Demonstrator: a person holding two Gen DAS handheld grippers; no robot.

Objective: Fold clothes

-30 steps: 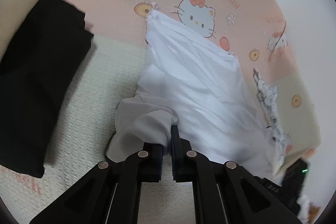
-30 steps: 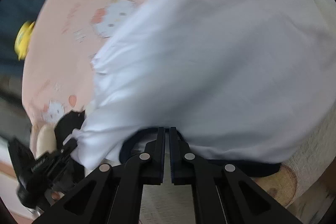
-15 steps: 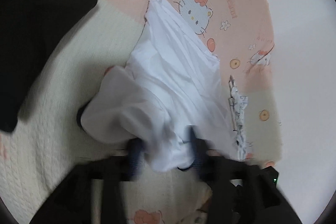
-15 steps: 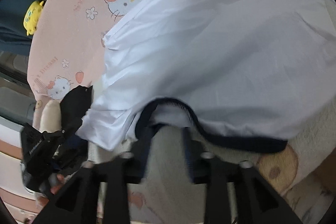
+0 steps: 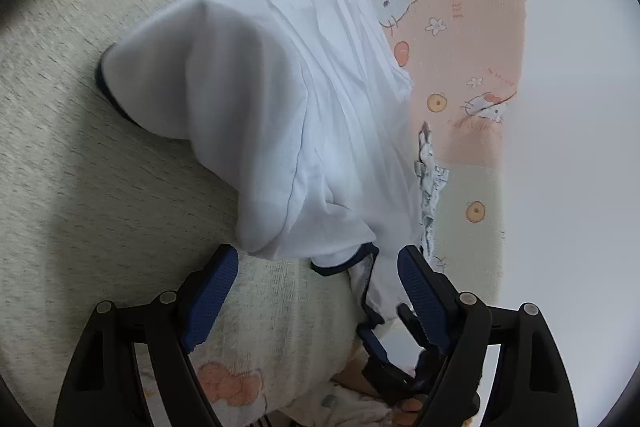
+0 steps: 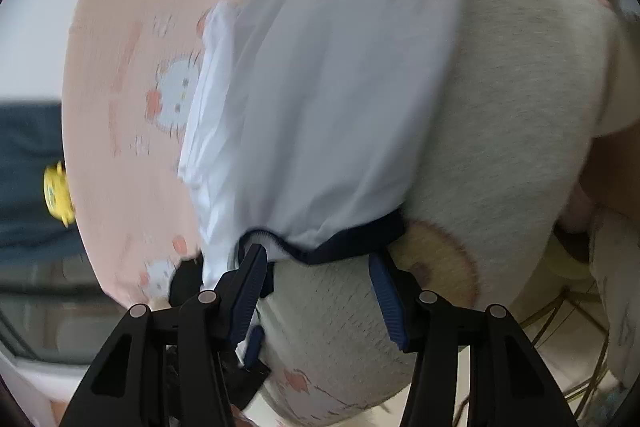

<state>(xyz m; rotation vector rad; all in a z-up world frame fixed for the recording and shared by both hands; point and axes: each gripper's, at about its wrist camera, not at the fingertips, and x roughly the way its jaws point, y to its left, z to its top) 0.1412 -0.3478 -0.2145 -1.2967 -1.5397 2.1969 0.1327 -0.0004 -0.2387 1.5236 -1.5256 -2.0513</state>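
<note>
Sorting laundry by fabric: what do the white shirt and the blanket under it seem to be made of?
White shirt: thin, matte woven or fine knit, likely cotton blend; it creases sharply and has dark navy trim. Blanket: thicker, textured knit or quilted fabric, judging by its ribbed, nubbly surface.

- My left wrist camera sits just behind the left gripper (image 5: 316, 283), looking forward and down along its fingers, close over the white shirt (image 5: 280, 115) on the bed (image 5: 72, 147).
- My right wrist camera rides the right gripper (image 6: 316, 291) likewise, tilted down, close to the shirt's dark hem; its picture is blurred.
- Both views share the shirt, the cream cover and the pink cartoon-cat sheet (image 5: 460, 27).
</note>
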